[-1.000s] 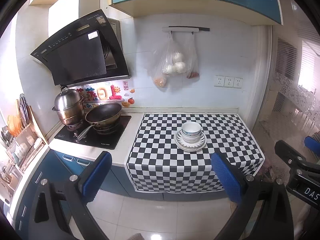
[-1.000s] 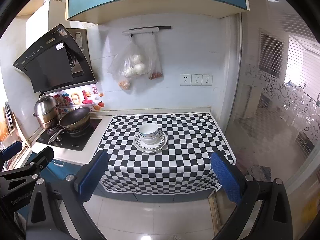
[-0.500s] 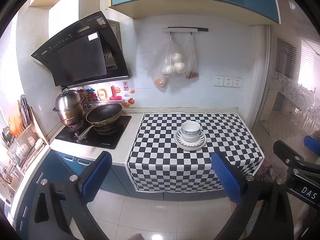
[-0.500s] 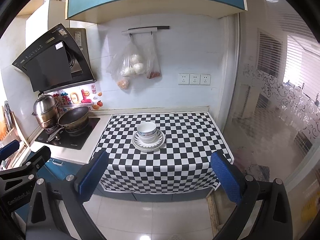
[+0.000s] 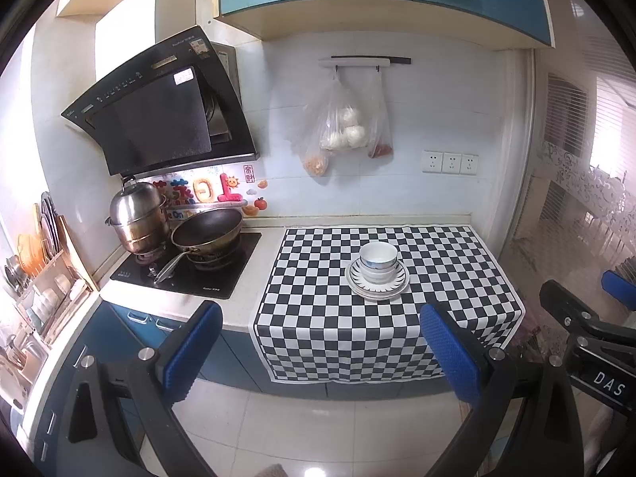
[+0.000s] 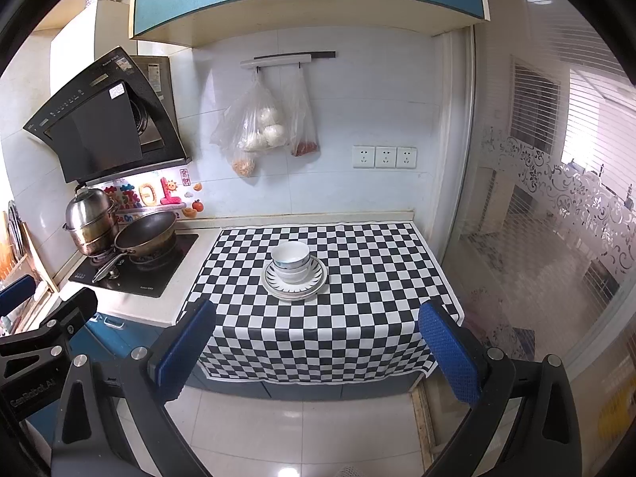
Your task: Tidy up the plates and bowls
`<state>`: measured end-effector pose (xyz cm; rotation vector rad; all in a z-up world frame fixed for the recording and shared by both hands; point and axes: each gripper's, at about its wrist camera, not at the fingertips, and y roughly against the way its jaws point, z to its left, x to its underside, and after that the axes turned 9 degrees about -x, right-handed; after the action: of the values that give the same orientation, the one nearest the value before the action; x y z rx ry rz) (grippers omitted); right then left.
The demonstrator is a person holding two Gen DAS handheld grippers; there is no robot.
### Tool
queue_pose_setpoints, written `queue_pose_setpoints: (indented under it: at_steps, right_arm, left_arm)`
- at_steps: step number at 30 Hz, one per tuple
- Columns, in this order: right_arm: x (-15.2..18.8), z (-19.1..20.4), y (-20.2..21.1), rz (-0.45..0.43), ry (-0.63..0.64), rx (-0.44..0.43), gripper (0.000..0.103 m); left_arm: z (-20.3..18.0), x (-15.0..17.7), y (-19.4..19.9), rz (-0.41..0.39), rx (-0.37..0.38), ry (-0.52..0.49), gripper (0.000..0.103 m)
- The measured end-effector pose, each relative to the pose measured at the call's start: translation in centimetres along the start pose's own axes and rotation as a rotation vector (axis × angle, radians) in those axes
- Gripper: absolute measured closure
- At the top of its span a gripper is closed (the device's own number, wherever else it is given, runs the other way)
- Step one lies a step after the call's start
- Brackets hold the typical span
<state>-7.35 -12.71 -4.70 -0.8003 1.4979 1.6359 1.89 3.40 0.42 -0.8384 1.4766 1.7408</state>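
Note:
White bowls [image 5: 378, 261] are stacked on a stack of white plates with dark rim marks [image 5: 398, 284], in the middle of a black-and-white checkered cloth [image 5: 318, 318] on the counter. They also show in the right wrist view: the bowls [image 6: 290, 260] on the plates [image 6: 314, 284]. My left gripper [image 5: 320, 351] is open and empty, held back from the counter over the floor. My right gripper [image 6: 316, 348] is open and empty, also well short of the counter. Each gripper shows at the edge of the other's view.
A hob with a frying pan [image 5: 206, 230] and a steel pot [image 5: 137, 214] lies left of the cloth, under a black range hood [image 5: 159, 115]. A dish rack [image 5: 39, 274] stands at far left. Bags hang on the wall [image 5: 342, 131]. A glass partition [image 6: 536, 218] bounds the right.
Both views have shifted slightly; the dish stack sits a little further left in the right wrist view. Both grippers stay open and the dishes have not moved.

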Motion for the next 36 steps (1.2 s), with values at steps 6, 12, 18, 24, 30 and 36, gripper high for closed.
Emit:
queue_pose_setpoints:
  at_steps: [6,12,18,24,30,36]
  right_arm:
    - [0.1,0.0,-0.1,0.004,-0.003,0.001,0.000]
    - [-0.2,0.0,-0.7,0.009,-0.004,0.002,0.000]
    - [-0.4,-0.1,-1.0,0.009,-0.004,0.005,0.000]
    - [-0.4,-0.2,-1.6,0.015,-0.002,0.005,0.000]
    - [-0.5,-0.3,-1.6,0.005,-0.002,0.010,0.000]
    - [-0.5,-0.4,-2.1,0.014,-0.005,0.008,0.000]
  left_arm:
    - [0.1,-0.2,-0.4,0.006,0.000,0.002,0.001]
    - [0.1,-0.1,-0.8,0.011,-0.003,0.001,0.001]
    - [0.1,-0.2,-1.3,0.016,-0.003,-0.004,0.001]
    - [0.1,-0.2,-1.4,0.011,-0.005,-0.007,0.001]
    - [0.3,-0.2,-1.9,0.017,-0.002,-0.009,0.001]
    - [0.5,-0.3,-2.2,0.019,-0.004,-0.010,0.001]
